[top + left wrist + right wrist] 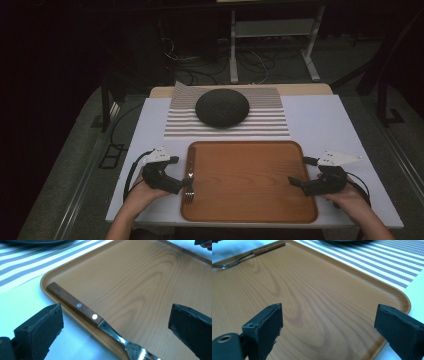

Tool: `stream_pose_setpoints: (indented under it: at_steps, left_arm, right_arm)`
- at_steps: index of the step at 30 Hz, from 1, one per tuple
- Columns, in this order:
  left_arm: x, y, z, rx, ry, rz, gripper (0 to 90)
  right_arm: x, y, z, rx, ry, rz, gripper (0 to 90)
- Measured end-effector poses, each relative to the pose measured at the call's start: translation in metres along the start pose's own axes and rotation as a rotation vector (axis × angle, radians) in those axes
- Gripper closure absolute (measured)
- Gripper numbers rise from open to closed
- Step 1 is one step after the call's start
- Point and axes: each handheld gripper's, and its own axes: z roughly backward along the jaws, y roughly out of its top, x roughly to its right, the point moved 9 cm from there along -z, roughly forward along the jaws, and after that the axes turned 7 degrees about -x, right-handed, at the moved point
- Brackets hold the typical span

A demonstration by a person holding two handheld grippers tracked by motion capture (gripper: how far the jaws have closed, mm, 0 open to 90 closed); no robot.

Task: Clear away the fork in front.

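The fork (100, 322) lies on the left rim of the tray (140, 290), just ahead of the left tongs (186, 183), which gape wide and hold nothing. The right tongs (294, 183), equally wide and empty, hover at the tray's opposite edge. The risk, I judge: a brush from the left tongs could tip the fork (half on the rim) onto the counter (150, 125).

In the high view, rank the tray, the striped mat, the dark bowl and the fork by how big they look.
1. Tray, largest.
2. Striped mat; the bowl covers part of it, and it lies farther from the camera, so the gap to the tray is unsure.
3. Dark bowl, upside down on the mat.
4. Fork, smallest, along the tray's left edge.
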Motion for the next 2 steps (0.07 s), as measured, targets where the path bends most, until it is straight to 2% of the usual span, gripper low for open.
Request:
stream_pose_setpoints:
  at_steps: [2]
  left_arm:
    - [-0.0013, 0.0005, -0.0001, 0.001, 0.005, -0.001, 0.0]
  right_arm:
    - [0.0001, 0.0005, 0.0000, 0.003, -0.001, -0.001, 8.0]
